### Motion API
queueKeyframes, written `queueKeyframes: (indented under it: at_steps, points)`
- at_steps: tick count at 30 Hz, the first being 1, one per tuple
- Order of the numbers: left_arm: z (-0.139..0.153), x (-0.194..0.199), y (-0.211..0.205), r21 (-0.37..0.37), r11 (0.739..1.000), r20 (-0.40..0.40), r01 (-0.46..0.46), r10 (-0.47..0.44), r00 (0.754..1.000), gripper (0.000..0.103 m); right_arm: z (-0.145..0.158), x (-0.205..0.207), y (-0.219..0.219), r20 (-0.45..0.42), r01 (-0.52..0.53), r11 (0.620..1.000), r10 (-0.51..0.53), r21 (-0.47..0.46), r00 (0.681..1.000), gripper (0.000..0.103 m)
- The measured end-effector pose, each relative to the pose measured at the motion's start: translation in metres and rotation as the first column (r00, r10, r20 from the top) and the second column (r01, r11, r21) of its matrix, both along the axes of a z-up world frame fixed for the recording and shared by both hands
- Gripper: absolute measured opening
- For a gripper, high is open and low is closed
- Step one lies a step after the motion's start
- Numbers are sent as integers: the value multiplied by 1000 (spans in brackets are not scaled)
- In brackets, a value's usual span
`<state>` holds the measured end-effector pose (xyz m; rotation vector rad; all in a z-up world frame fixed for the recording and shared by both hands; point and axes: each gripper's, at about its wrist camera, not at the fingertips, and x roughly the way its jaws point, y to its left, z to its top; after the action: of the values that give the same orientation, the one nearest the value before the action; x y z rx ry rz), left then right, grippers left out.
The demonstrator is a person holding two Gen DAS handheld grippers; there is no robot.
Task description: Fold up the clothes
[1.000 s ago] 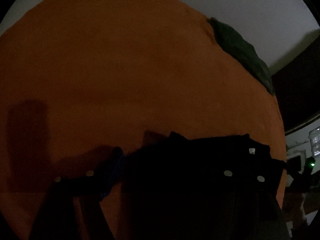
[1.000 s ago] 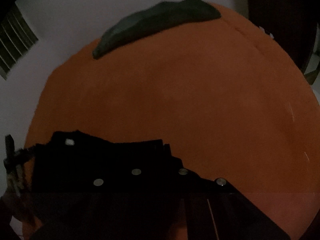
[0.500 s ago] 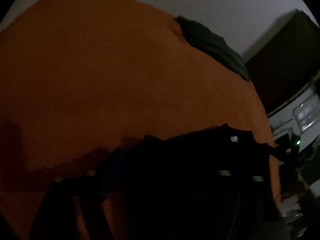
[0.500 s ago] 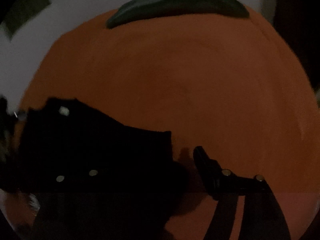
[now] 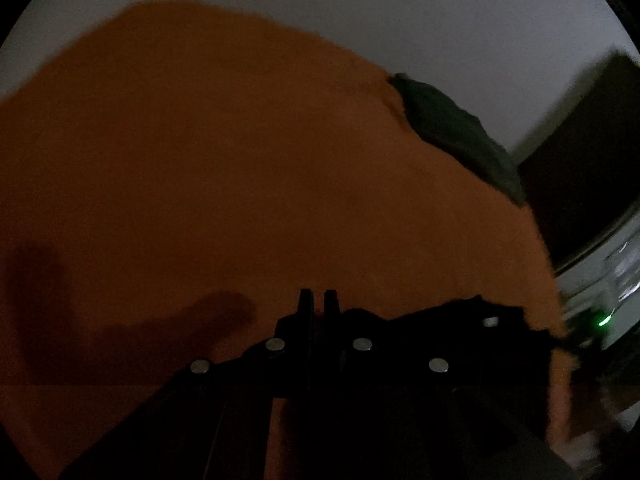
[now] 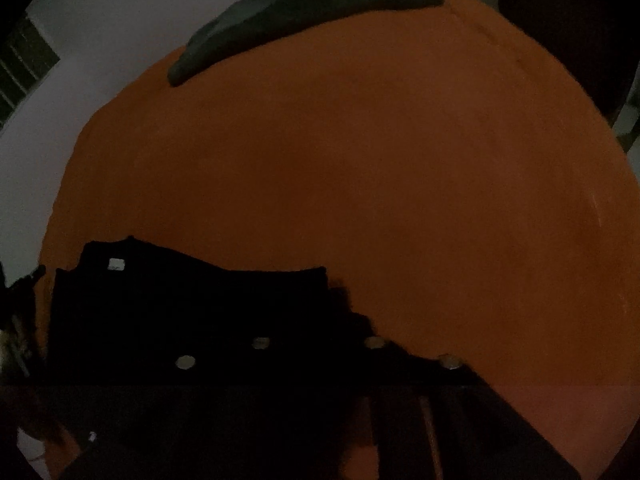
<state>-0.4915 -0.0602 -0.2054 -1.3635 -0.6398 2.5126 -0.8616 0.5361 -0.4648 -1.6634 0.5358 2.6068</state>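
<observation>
Lying on the orange table [image 5: 240, 160], a black garment [image 6: 180, 304] sits near; left tool [image 5: 319, 300] nearly pressed together, right tool's state unclear.

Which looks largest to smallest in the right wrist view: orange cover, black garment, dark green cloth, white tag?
1. Orange fabric cover
2. Black garment, though nearness inflates it
3. Dark green folded cloth, at the far edge
4. Small white tag

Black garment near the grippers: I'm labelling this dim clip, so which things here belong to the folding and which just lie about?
Part of the job:
black garment
left gripper
orange surface

Lying about:
dark green cloth at the far edge
green indicator light off the surface
</observation>
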Motion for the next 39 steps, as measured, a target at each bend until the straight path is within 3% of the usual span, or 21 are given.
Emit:
queueKeyframes:
  at_steps: [2, 3, 4, 8, 12, 14, 15, 16, 17, 18, 19, 22, 24, 27, 33, 39]
  points:
    - [-5, 1, -4, 67, 998, 38, 21, -23, 999, 25, 2, -3, -3, 7, 10, 1000, -10, -7, 1000, 64]
    - [-6, 3, -4, 82, 996, 54, 34, -38, 998, 44, 6, -3, -6, -1, 13, 1000, -13, 0, 1000, 68]
    - [-8, 4, 4, 79, 995, 52, 59, -63, 997, 56, 9, -3, -10, -14, -3, 1000, 3, 20, 1000, 71]
    - [-10, 4, 26, 23, 990, 27, 138, -139, 990, 58, 11, -8, -34, -8, -120, 988, 121, 101, 993, 71]
    - [-12, 0, 46, -26, 981, 16, 193, -192, 981, 58, 6, -19, -65, 34, -205, 951, 203, 233, 979, 71]
    - [-13, 2, 53, -112, 974, -18, 195, -199, 980, 56, 4, -22, -77, 47, -230, 933, 226, 276, 973, 71]
    - [-14, 1, 58, -134, 971, -21, 198, -203, 979, 37, 3, -23, -83, 46, -238, 925, 236, 295, 971, 71]
    - [-15, 0, 62, -155, 967, -24, 201, -207, 978, 7, 3, -24, -89, 45, -246, 917, 245, 314, 969, 71]
    - [-16, 1, 64, -169, 966, -27, 195, -203, 979, 5, 5, -22, -91, 37, -256, 911, 258, 322, 965, 65]
    - [-17, 1, 66, -182, 965, -30, 189, -198, 980, 5, 6, -21, -93, 32, -270, 912, 273, 310, 961, 53]
    - [-18, 2, 68, -195, 964, -33, 183, -193, 981, 5, 8, -20, -96, 28, -284, 912, 288, 296, 957, 1]
    - [-16, 7, 65, -225, 969, -65, 104, -121, 991, 5, 9, -19, -98, 22, -271, 924, 275, 268, 961, 4]
    - [-12, 8, 55, -193, 980, -84, 46, -63, 994, 5, 14, -19, -102, -12, -241, 931, 254, 275, 967, 4]
    - [-8, 5, 46, -150, 989, -86, 2, -15, 996, 5, 22, -20, -97, -64, -152, 965, 169, 214, 983, 4]
    - [-20, -16, 57, -136, 990, -10, -46, 45, 999, 5, 15, -32, -90, -69, -41, 993, 48, 108, 996, 4]
    - [-41, -21, 58, -139, 989, 59, -53, 61, 996, 7, -4, -41, -109, -9, -47, 987, 49, 156, 999, 8]
